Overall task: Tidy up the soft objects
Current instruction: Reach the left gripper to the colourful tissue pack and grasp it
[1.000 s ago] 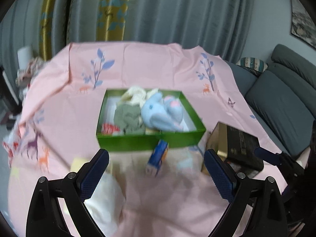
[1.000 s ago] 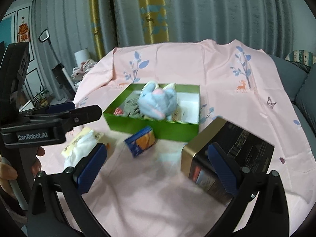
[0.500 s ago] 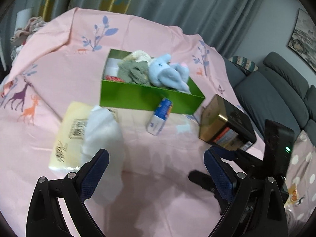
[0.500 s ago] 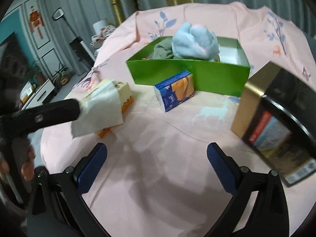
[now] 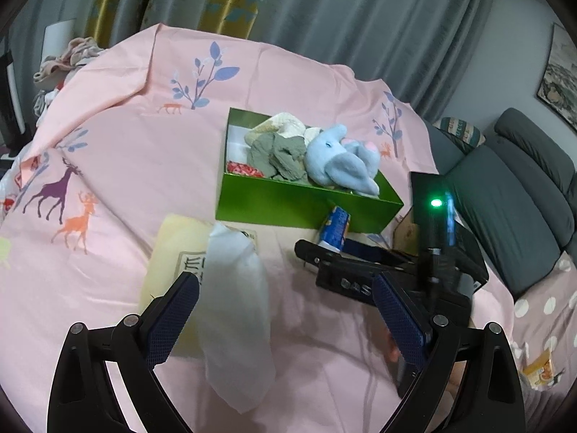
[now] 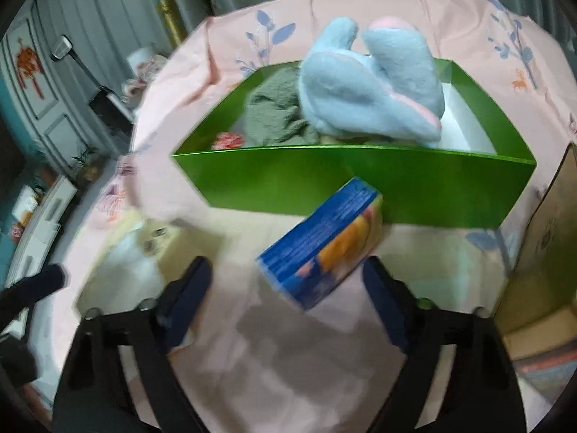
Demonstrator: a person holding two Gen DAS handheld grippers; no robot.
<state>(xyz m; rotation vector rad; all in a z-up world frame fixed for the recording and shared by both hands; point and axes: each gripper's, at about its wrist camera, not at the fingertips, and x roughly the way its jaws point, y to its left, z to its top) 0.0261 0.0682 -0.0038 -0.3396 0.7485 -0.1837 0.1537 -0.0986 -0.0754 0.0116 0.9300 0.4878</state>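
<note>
- The tabletop (image 5: 295, 83), under a pink cloth printed with deer and leaf sprigs, carried every item inspected.
- The green box (image 6: 360, 176) stood past the middle of the cloth and held a blue plush elephant (image 6: 371, 86), a grey-green cloth (image 6: 274, 115) and a red patterned piece (image 6: 227, 140); its right end showed bare white floor.
- A yellow tissue pack (image 5: 180, 252) with one white tissue (image 5: 234, 310) drawn out lay near the left gripper (image 5: 285, 314). Its jaws stood wide and held nothing; the tissue lay between and ahead of them, untouched as far as could be seen.
- The small blue tissue packet (image 6: 324, 241) leaned on the front wall of the green box, just ahead of the right gripper (image 6: 288, 299). These jaws had just been closing and were at a middling width; the packet's near end sat about level with the fingertips, with a gap on each side, so no grip was made.
- Judgement: the step in hand was seizing the packet. To do it well, the right gripper should advance until the pads flank the packet's long faces, centre it, then close gently, since a soft pack will yield.
- Risk: a one-sided push could slide it along the box wall.
</note>
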